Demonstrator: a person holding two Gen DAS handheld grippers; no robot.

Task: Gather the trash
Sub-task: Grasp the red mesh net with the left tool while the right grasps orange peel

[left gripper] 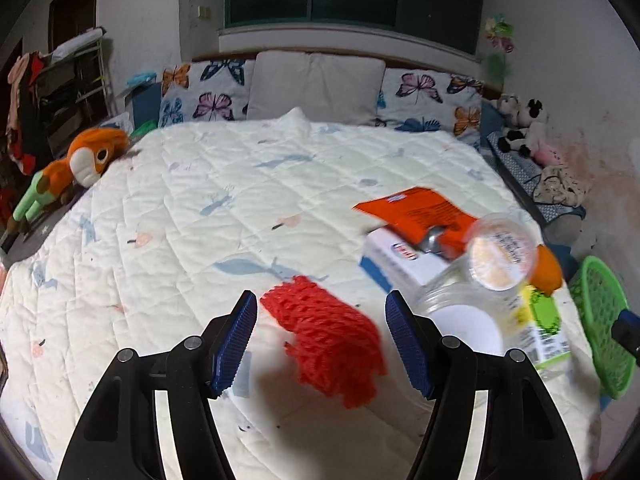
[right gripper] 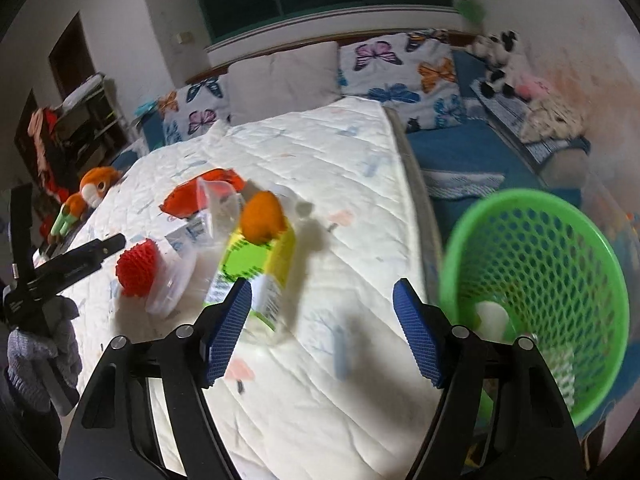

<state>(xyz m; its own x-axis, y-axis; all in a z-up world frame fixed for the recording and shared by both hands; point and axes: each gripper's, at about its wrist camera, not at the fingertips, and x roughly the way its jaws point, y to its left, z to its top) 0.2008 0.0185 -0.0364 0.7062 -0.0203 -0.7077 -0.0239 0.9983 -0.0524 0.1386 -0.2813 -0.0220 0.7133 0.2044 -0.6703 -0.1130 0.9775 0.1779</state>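
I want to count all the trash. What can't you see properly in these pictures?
- Green basket, right wrist view: the right finger hides part of what is inside; a white thing is too blurred to name.
- Green basket, left wrist view: cut off at the edge.
- White box, left wrist view: partly hidden behind the clear cup; its label is blurred.
- Carton, right wrist view: print too blurred to read.

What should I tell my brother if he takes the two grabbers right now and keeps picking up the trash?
Left gripper: open, empty, hovering over the red foam net on the bed.
Right gripper: open, empty, beside the green basket at the bed's edge.
Done: some pieces already lie in the basket.
Left: the net, clear plastic cup, yellow-green carton, orange ball, white box and orange packet, all piled on the bed.
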